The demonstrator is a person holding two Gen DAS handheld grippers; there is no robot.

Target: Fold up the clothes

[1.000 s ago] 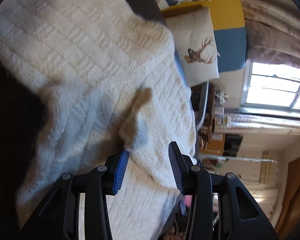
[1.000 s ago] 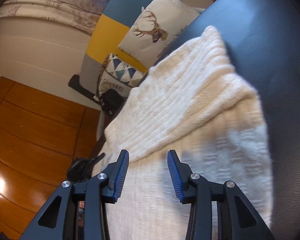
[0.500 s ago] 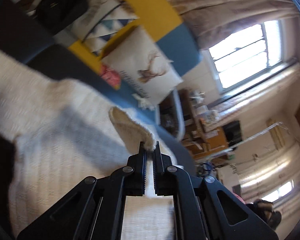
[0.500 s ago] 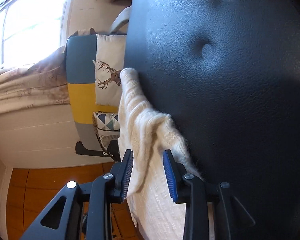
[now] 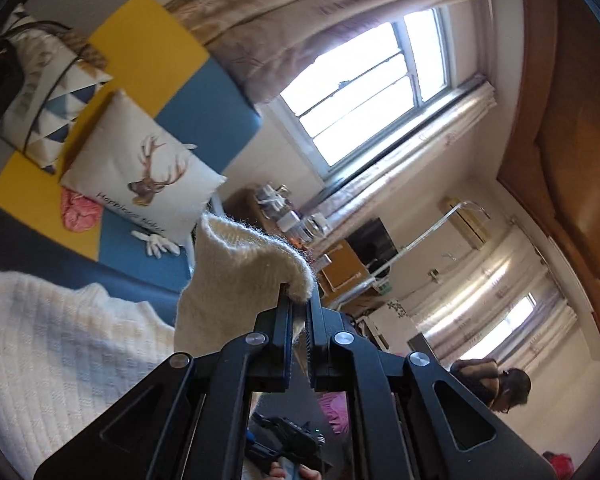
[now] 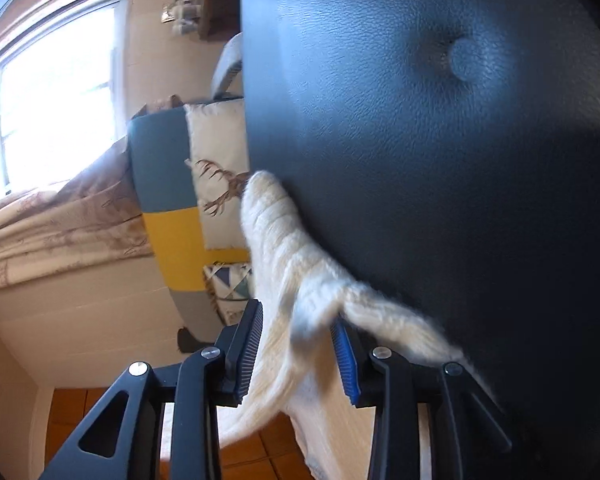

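Observation:
A cream knitted sweater (image 5: 60, 344) lies on a dark blue padded surface (image 5: 20, 236). My left gripper (image 5: 299, 300) is shut on an edge of the sweater and holds that fold (image 5: 240, 264) lifted above the rest of the knit. In the right wrist view my right gripper (image 6: 298, 334) is open, its jaws on either side of a bunched edge of the sweater (image 6: 284, 248) that lies along the rim of the padded surface (image 6: 440, 180). The blue pads (image 6: 346, 354) do not press the knit.
A deer-print cushion (image 5: 140, 176) and a triangle-print cushion (image 5: 48, 92) lean on a yellow and blue backrest (image 5: 148, 60). A window (image 5: 364, 84) with curtains, a cluttered desk (image 5: 340, 264) and a seated person (image 5: 504, 388) lie beyond. Orange floor tiles (image 6: 72, 404) show below.
My left gripper shut on the sweater's edge and lifted it while tilting up toward the room. My right gripper swung to the sweater's edge at the rim and stays open around it.

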